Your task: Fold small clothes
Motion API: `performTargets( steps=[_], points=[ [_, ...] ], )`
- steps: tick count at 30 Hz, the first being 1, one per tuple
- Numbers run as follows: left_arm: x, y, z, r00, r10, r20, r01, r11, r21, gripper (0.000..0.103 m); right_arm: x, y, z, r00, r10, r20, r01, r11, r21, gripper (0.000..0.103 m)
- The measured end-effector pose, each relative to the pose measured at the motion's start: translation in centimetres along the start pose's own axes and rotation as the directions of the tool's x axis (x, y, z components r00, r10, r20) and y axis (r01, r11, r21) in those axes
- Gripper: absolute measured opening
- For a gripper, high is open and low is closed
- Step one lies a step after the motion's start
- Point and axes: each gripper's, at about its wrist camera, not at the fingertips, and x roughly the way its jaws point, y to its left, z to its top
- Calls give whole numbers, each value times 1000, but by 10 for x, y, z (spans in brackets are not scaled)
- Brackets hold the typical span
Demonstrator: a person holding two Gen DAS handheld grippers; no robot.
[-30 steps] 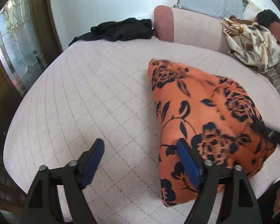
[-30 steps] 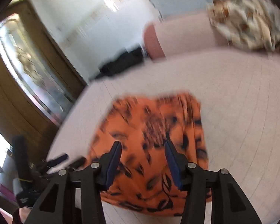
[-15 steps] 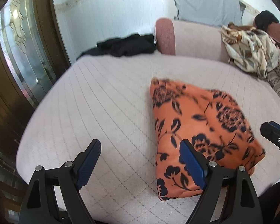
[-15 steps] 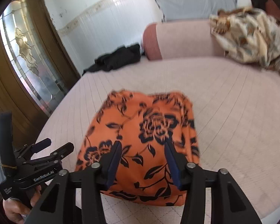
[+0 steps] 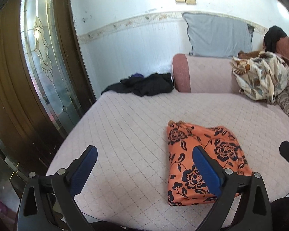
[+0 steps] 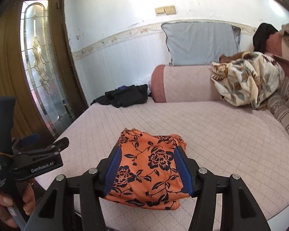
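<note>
Both claws hang released and empty, left claw [image 5: 144, 170] and right claw [image 6: 148, 170], jaws just widening above the bed [image 5: 129, 134]; I judge this fold finished. My orange floral garment [image 5: 200, 159] lies near-right, long axis running near to far.

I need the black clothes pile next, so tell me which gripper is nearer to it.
Left, though only slightly. The left gripper hovers over the bed's door-side half, the side where the black clothes pile lies. The right gripper hovers above the folded orange garment, further right.
</note>
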Motion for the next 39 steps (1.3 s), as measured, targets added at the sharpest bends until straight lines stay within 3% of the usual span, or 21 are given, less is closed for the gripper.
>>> performTargets(
  steps=[14, 39],
  points=[
    [-58, 10, 12, 996, -18, 84, 19, 1000, -13, 99, -49, 14, 0, 998, -12, 65, 14, 1000, -23, 63],
    [-77, 26, 9, 995, -34, 90, 36, 999, -23, 99, -54, 35, 4, 997, -48, 53, 48, 999, -9, 63]
  ],
)
